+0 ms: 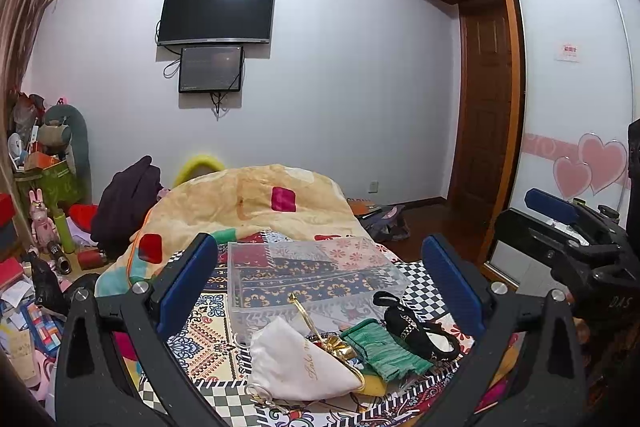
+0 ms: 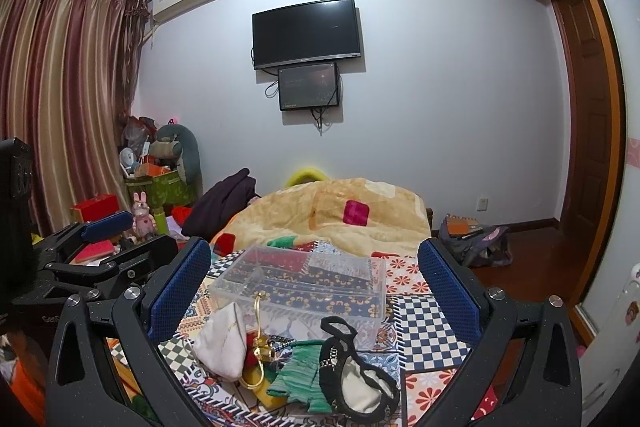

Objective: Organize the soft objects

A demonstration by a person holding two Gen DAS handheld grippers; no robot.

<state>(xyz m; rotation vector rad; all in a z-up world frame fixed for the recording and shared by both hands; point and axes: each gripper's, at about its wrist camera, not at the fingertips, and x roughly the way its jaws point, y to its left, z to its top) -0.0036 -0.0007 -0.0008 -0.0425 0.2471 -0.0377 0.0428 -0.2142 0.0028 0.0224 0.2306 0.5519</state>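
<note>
From the left wrist, the left gripper [image 1: 316,283] is spread wide and holds nothing. Between its blue pads sits a clear plastic box [image 1: 312,275] on the patchwork bedspread [image 1: 208,331], empty as far as I can tell. Nearer the camera, at about 6 o'clock from the box, lies the small pile to be sorted: a white drawstring pouch [image 1: 296,363], a gold bangle [image 1: 308,319] leaning across it, a green fringed cloth [image 1: 384,347] and a black chain-trimmed pouch [image 1: 416,331]. At 3 o'clock the right gripper [image 1: 560,223] shows; its gap cannot be judged here.

From the right wrist, the right gripper [image 2: 314,287] is likewise fully open and empty, framing the clear plastic box [image 2: 308,279]. The white drawstring pouch [image 2: 222,343] lies at 7 o'clock from the box, the green fringed cloth [image 2: 300,375] at 6, and the black chain-trimmed pouch [image 2: 360,367] at 5, its pale lining showing.

All the fabric pieces look light and limp. They will likely sag and fold when lifted, so pinching a bunched middle seems safer than an edge. The cloth's fringe may snag on the bangle.
</note>
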